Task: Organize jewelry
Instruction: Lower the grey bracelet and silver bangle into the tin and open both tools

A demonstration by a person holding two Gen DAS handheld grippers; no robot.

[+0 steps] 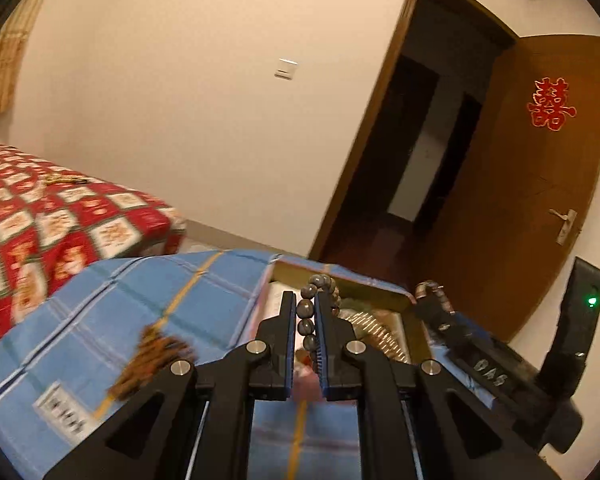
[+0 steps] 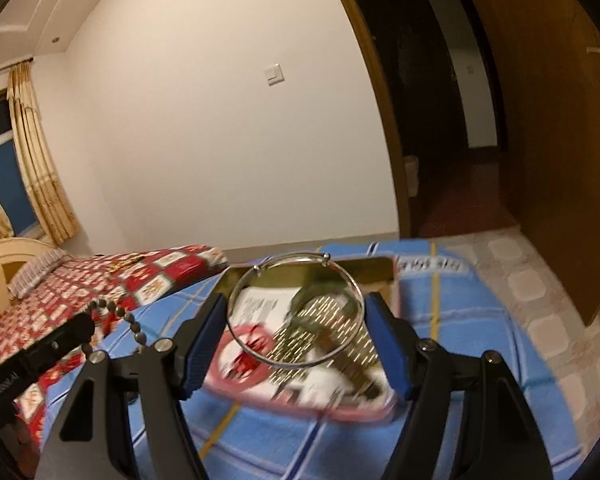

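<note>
My left gripper is shut on a grey bead bracelet, held over the near edge of an open tin box. The beads also show in the right wrist view, hanging from the left gripper's tip. My right gripper holds a thin silver bangle between its blue pads, above the open tin box. The box lies on a blue checked cloth and holds gold-patterned items. A brown tasselled piece lies on the cloth to the left.
A bed with a red and white patterned cover stands to the left, with a small gold item on it. An open wooden door and a dark doorway are at the right. Tiled floor lies beyond the cloth.
</note>
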